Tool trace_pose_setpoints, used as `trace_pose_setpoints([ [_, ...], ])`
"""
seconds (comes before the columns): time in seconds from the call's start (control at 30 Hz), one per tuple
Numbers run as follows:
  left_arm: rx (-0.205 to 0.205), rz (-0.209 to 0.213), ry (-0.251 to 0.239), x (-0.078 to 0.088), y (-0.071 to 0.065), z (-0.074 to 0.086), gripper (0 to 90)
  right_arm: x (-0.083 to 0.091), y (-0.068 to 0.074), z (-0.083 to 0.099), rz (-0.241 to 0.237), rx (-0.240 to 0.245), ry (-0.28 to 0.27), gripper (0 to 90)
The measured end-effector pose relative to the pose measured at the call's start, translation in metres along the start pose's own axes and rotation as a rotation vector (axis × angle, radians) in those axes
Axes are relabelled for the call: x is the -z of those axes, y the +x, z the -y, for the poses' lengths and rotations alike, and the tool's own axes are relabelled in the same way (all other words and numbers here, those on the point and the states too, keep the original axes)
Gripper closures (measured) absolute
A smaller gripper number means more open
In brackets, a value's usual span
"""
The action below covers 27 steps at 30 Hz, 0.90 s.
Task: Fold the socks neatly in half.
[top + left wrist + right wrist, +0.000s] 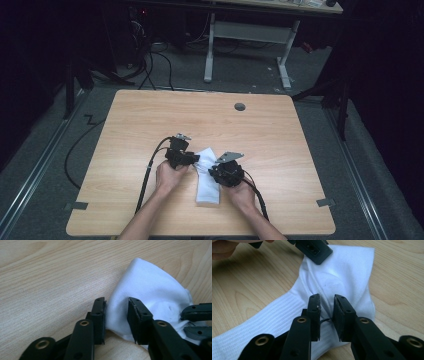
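Note:
A white sock [207, 187] lies on the wooden table [150, 115] near its front edge, its ribbed leg toward the person. My left gripper [196, 159] reaches in from the left at the sock's far end. In the left gripper view a fold of the sock [147, 285] fills the gap between the jaws of that gripper [116, 315], and both pads press on it. My right gripper [216, 172] sits over the sock's middle. Its jaws [327, 312] pinch a bunched ridge of the cloth [347, 267], with wrinkles running out from the grip. Both grippers stand close together.
A round cable hole [240, 106] sits in the table's far half. Tape marks [76, 205] stick at the front corners. Beyond the table stand a white-legged desk [250, 30] and floor cables [150, 65]. Bare wood surrounds the sock.

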<state>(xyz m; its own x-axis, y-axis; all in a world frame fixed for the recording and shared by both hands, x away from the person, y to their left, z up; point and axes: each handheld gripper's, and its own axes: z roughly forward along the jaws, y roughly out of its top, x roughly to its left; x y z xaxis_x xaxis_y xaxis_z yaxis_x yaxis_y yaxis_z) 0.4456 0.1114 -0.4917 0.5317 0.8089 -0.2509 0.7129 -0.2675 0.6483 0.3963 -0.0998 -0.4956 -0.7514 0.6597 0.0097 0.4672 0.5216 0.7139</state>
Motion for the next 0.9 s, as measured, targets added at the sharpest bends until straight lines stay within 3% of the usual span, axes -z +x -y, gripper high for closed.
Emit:
trace_pose_setpoints([
  [0.23,-0.005,0.026,-0.035,0.007,0.002,-0.001,81.7,0.006,0.000,-0.003,-0.008,0.000,-0.031,77.9],
  [0.53,-0.034,0.066,-0.092,0.018,-0.004,-0.003,83.7,0.010,0.006,-0.003,-0.055,0.004,-0.035,83.0],
  [0.9,-0.082,0.132,-0.192,0.037,-0.011,-0.005,83.8,-0.004,0.006,-0.006,-0.038,-0.010,-0.008,84.5],
])
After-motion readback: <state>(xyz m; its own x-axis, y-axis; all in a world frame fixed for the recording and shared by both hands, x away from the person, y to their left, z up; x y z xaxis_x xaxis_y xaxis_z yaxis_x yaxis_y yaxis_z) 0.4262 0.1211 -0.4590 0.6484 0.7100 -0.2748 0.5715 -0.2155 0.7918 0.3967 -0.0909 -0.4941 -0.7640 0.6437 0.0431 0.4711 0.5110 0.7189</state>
